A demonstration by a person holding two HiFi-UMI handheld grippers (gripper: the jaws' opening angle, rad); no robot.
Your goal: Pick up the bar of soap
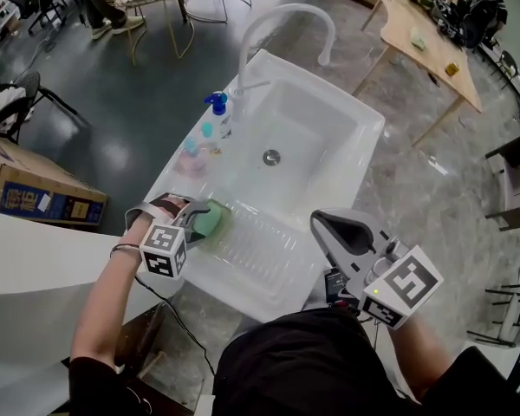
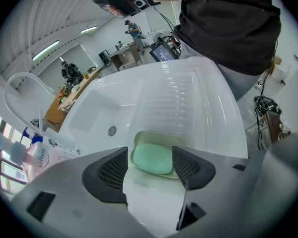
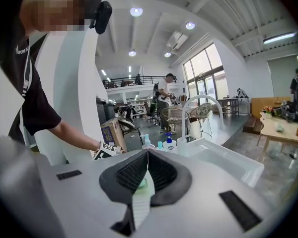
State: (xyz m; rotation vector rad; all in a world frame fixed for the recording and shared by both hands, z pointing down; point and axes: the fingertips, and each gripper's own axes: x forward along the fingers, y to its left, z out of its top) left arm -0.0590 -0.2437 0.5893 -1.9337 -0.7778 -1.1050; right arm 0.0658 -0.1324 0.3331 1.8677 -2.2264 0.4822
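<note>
Right tongs (image 1: 317,222) are idling nearest; left tongs (image 1: 201,217) are hovering at the sink (image 1: 347,115) corner. Left gripper view: jaws are gaping, framing the soap (image 2: 153,158) in its dish (image 2: 159,133), untouched (likely slick, firm, light: pinch its long sides). Right gripper view: its jaws are pressing together on nothing.

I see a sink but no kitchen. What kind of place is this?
Probably a big workshop hall: the sink stands on open concrete floor, near a wooden table and cardboard box.
</note>
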